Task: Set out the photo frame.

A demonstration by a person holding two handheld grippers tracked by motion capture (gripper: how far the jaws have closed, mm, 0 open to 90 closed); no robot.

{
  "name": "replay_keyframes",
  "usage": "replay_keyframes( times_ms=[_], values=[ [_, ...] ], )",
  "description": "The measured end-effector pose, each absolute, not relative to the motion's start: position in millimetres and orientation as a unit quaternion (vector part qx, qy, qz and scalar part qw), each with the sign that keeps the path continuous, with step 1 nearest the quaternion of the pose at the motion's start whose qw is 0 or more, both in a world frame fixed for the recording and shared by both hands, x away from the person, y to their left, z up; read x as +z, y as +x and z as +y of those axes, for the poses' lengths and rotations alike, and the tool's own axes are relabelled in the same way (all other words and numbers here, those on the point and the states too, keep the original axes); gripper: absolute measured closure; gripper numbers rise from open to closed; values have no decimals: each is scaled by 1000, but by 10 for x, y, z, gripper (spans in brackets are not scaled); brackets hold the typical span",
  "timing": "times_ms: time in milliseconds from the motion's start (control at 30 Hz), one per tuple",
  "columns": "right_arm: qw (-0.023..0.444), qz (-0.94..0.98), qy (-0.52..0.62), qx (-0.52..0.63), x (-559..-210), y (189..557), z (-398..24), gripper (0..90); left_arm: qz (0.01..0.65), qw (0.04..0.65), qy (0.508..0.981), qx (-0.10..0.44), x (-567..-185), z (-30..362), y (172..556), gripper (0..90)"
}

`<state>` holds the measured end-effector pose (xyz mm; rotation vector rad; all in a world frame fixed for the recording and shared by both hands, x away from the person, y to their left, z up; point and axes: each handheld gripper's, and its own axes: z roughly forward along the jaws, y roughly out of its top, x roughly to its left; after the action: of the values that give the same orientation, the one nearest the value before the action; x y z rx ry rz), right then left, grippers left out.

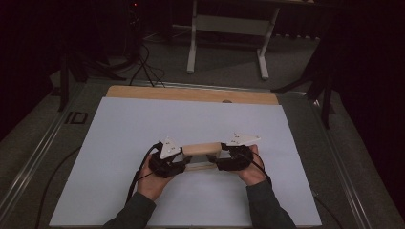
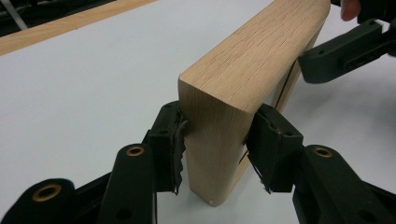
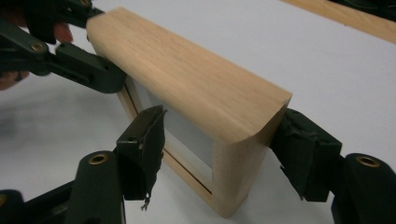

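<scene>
A light wooden picture frame [image 1: 201,149] stands on edge on the white sheet, held up between both hands. My left gripper [image 2: 217,135] is shut on the frame's [image 2: 252,70] near end, with one pad pressed on each face. Around the frame's [image 3: 196,79] other end, my right gripper [image 3: 219,135] stands open. Its left pad [image 3: 147,140] hangs a little off the recessed front, and its right pad [image 3: 299,144] lies against the back. In the high view the left gripper [image 1: 184,160] and the right gripper [image 1: 220,160] face each other across the frame.
The white sheet [image 1: 143,129] covers most of the table, with a wooden strip [image 1: 191,94] bare along its far edge. Beyond the table stands a white stand [image 1: 229,28], and black cables [image 1: 143,67] and dark stand legs lie on the floor.
</scene>
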<state>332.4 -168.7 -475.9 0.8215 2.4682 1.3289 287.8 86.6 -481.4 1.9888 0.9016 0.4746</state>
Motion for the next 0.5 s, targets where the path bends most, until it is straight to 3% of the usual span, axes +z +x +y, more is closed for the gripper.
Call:
replay_keyframes(
  times_ms=[500],
  values=[
    [134,838,277,450,-4759,3300,-1681,432,358,434,803,198,-4809,869,2882,565]
  ],
)
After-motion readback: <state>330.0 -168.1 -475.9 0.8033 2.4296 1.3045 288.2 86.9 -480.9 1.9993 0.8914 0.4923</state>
